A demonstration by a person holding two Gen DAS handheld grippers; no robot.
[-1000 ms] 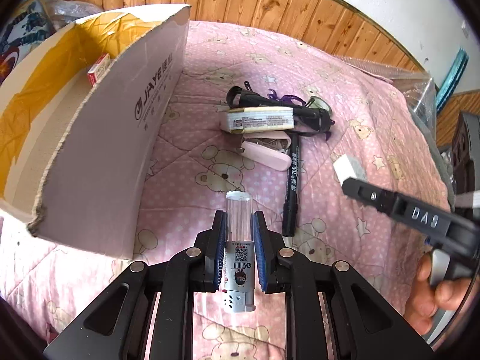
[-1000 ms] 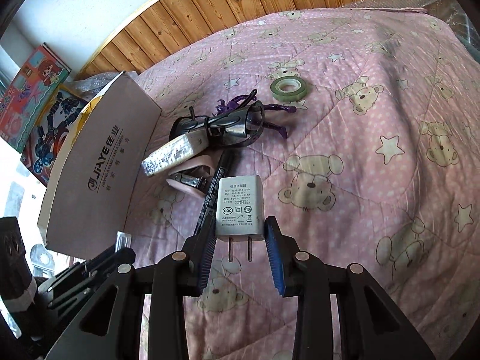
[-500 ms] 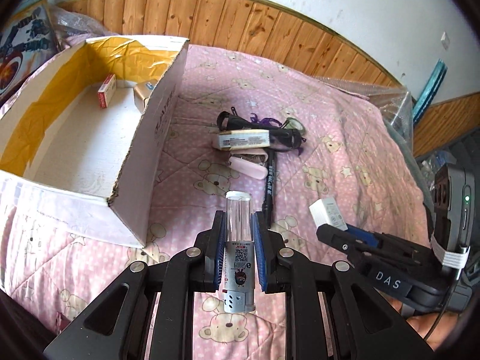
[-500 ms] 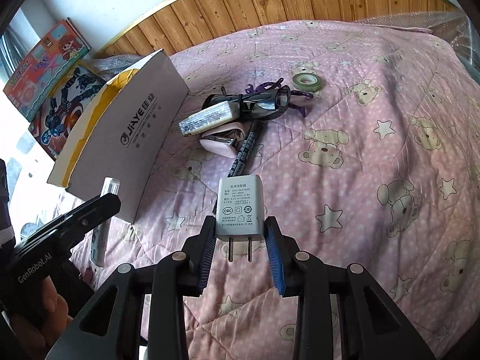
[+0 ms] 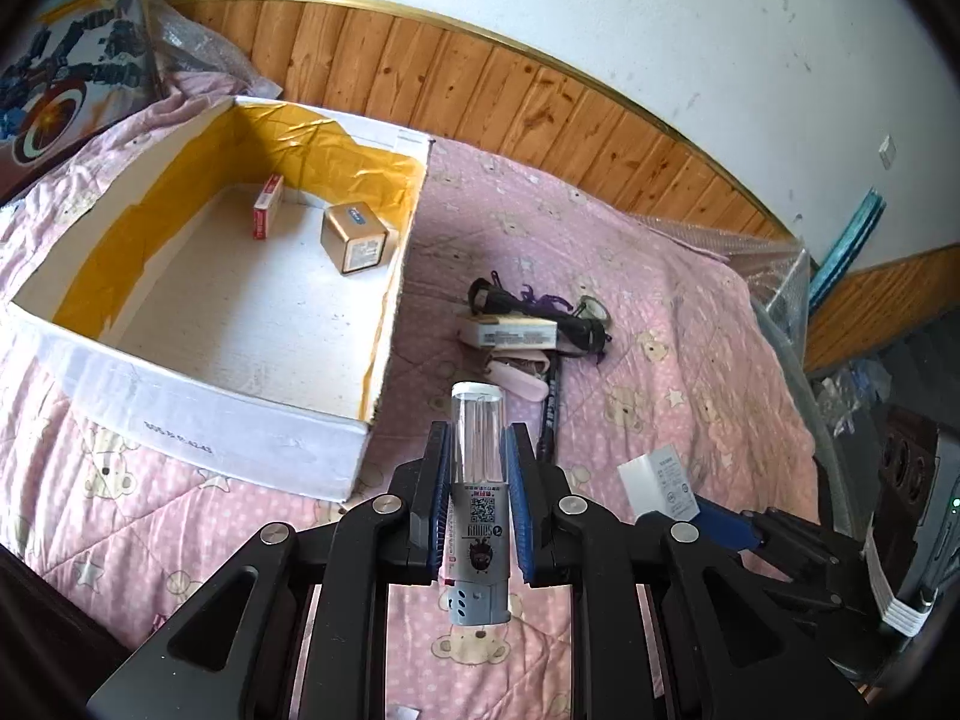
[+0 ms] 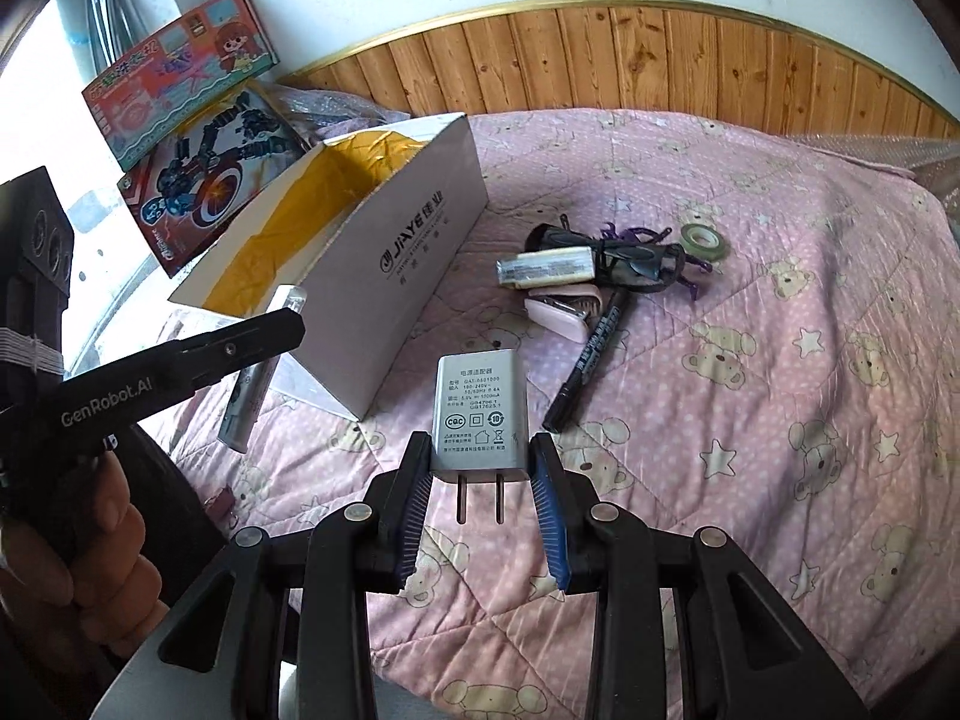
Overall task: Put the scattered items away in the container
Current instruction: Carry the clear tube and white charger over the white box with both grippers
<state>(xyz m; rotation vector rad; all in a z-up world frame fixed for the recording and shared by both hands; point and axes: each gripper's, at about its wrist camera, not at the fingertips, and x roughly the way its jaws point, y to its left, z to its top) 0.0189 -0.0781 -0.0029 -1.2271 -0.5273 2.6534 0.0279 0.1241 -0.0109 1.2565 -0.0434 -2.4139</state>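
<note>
My left gripper [image 5: 478,450] is shut on a clear-capped grey lighter [image 5: 478,456], held above the quilt just right of the open white cardboard box [image 5: 198,414]. The box holds a red-and-white packet [image 5: 267,206] and a gold box [image 5: 354,238]. My right gripper [image 6: 480,450] is shut on a white plug adapter [image 6: 482,414], prongs toward the camera, above the quilt right of the box [image 6: 414,252]. A pile lies further out: a white flat pack [image 6: 549,266], a pink stapler [image 6: 561,312], a black marker [image 6: 591,354], dark glasses [image 6: 636,255] and a purple clip.
A green tape roll [image 6: 705,238] lies beyond the pile. Toy boxes [image 6: 198,114] stand behind the box at the left. A wooden wall panel [image 5: 540,102] borders the bed. Plastic wrap [image 5: 774,264] lies at the right bed edge.
Both grippers have risen and pulled back with their items held. The left view now looks down into the box, showing the gold box and the packet.
</note>
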